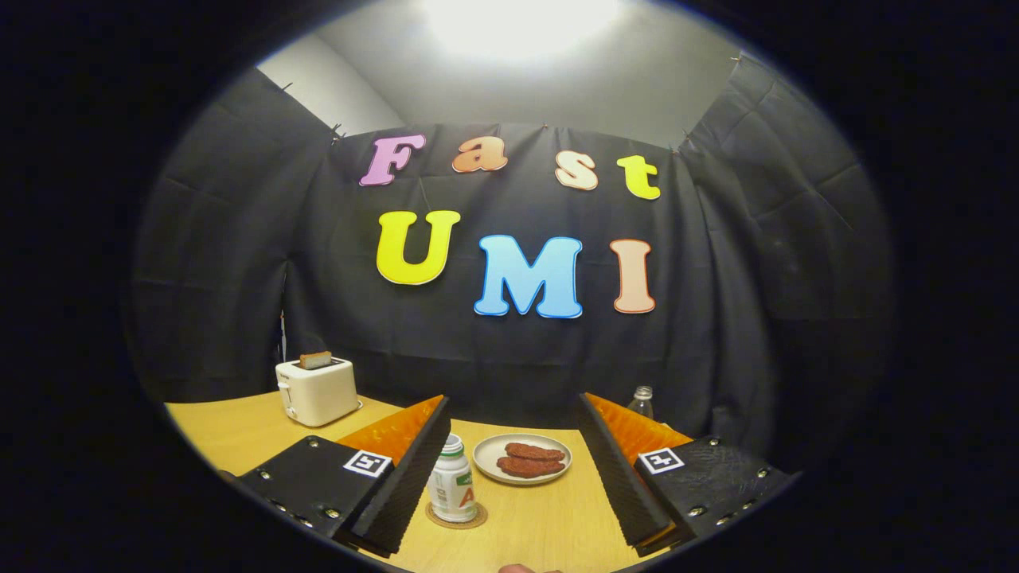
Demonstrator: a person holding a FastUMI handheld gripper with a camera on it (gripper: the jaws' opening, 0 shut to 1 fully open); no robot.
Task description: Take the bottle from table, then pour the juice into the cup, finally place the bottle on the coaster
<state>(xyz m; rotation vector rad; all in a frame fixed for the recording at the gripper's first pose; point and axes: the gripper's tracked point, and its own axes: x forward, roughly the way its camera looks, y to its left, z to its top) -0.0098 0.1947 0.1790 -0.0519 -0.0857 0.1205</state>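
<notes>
Your jaws gape wide, gripping nothing; one bottle (pixel 452 479) stands on one coaster (pixel 456 521) (beside the left finger (pixel 402 485)), one plate (pixel 522 459) beyond.

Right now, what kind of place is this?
Probably a pretend kitchen table in a booth: a toaster with bread, a plate of food, and a bottle on a coaster. The open tool has the bottle by its left finger.

Wooden table (pixel 239 434) carries toaster (pixel 317 391), plate (pixel 521 459), coaster (pixel 456 521), glass (pixel 642 403).
</notes>
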